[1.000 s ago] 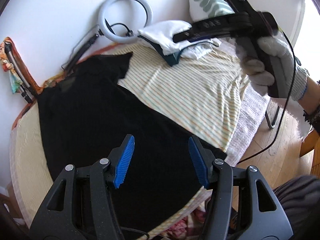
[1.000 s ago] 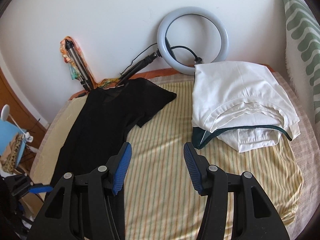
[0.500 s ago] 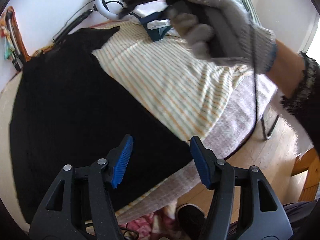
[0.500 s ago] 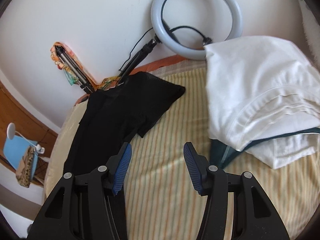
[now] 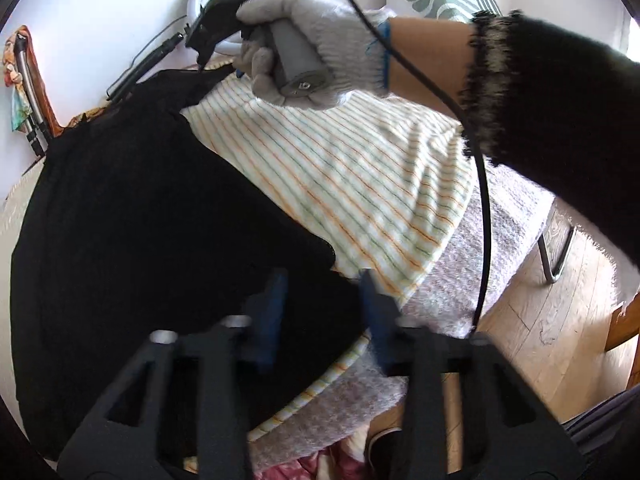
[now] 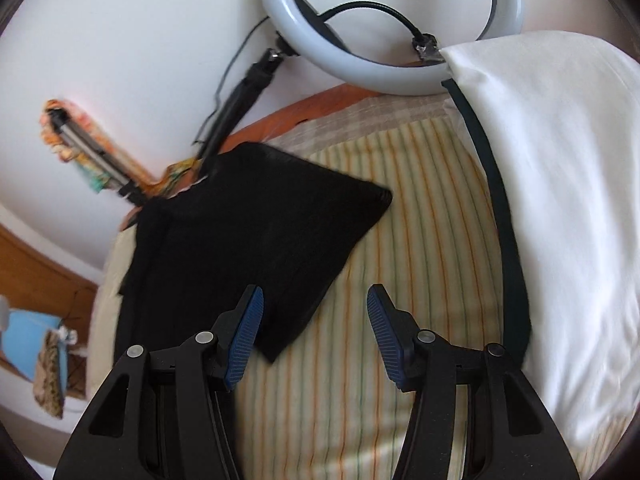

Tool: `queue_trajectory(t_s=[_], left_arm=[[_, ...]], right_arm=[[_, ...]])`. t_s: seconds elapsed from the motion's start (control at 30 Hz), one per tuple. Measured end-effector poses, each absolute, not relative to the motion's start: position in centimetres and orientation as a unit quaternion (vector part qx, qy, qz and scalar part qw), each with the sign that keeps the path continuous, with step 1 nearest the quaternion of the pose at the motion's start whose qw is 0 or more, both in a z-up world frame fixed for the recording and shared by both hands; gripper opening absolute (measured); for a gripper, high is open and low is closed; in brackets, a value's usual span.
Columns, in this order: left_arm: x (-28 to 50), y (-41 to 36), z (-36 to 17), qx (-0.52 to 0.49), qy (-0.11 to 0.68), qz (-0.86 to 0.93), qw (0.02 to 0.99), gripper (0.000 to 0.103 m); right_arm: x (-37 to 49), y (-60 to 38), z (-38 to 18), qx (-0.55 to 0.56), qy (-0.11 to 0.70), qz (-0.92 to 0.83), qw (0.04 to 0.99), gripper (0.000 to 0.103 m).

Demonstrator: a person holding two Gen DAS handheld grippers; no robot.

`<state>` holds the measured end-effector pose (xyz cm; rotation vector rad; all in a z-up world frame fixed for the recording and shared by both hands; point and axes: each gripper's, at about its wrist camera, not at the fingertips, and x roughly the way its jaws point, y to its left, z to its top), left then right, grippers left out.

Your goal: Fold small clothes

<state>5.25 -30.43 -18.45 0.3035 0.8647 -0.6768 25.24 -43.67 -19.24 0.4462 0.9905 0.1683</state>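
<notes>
Nearest the left wrist camera, the left gripper [image 5: 322,312] hangs with its jaws parted and nothing between them, over the near corner of the black T-shirt [image 5: 140,220]. That shirt lies spread flat on the striped sheet [image 5: 340,168], its hem toward the bed edge and its collar toward the wall; no fold shows in it yet.

Farther in, the right gripper [image 6: 314,334] also stands released, its blue pads wide apart, poised just above the edge of the shirt's sleeve [image 6: 280,216] (whether a fingertip already touches the cloth cannot be told). In the left view the gloved right hand [image 5: 308,40] holds that tool down over the same sleeve.

Beyond, to the right, rests a stack of folded white garments [image 6: 568,200] with a dark green one tucked beneath, so part of the work looks done. The black shirt seems the piece left, probably with the sleeve to turn in first. A ring light [image 6: 384,52] leans against the wall behind.
</notes>
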Motion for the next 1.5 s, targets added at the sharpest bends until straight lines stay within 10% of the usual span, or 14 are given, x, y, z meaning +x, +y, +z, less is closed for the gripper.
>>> queue_trajectory(t_s=[0.3, 0.47, 0.83, 0.9, 0.97, 1.03, 1.13, 1.23, 1.5], left_arm=[[7.6, -26.1, -17.8, 0.015, 0.451, -0.333, 0.828, 0.005], [7.2, -26.0, -17.1, -0.002, 0.448, -0.342, 0.826, 0.005], [7.0, -24.0, -15.9, -0.034, 0.438, -0.343, 0.830, 0.005], [7.2, -23.8, -16.0, -0.033, 0.437, -0.342, 0.831, 0.005], [7.4, -23.8, -16.1, -0.036, 0.440, -0.343, 0.829, 0.005], [7.5, -23.9, -16.0, -0.038, 0.441, -0.344, 0.828, 0.005], [7.7, -24.1, -16.0, -0.039, 0.441, -0.347, 0.827, 0.005], [7.8, -24.1, -16.1, -0.043, 0.444, -0.349, 0.824, 0.005], [7.4, -22.4, -15.0, -0.076, 0.437, -0.352, 0.824, 0.005]], right_arm=[[27.2, -40.8, -19.7, 0.118, 0.465, 0.039, 0.877, 0.053], [28.2, -40.5, -19.7, 0.117, 0.472, 0.045, 0.873, 0.009], [27.9, -42.2, -17.8, 0.162, 0.447, 0.059, 0.878, 0.002], [28.1, -42.5, -18.2, 0.169, 0.455, 0.046, 0.873, 0.013], [28.3, -43.2, -18.9, 0.200, 0.450, 0.029, 0.870, 0.079], [28.1, -43.5, -19.3, 0.215, 0.441, 0.019, 0.871, 0.080], [28.4, -41.9, -20.0, 0.186, 0.449, 0.027, 0.874, 0.060], [29.0, -39.4, -20.0, 0.125, 0.459, 0.043, 0.878, 0.001], [29.5, -37.4, -14.5, 0.066, 0.407, 0.013, 0.911, 0.002]])
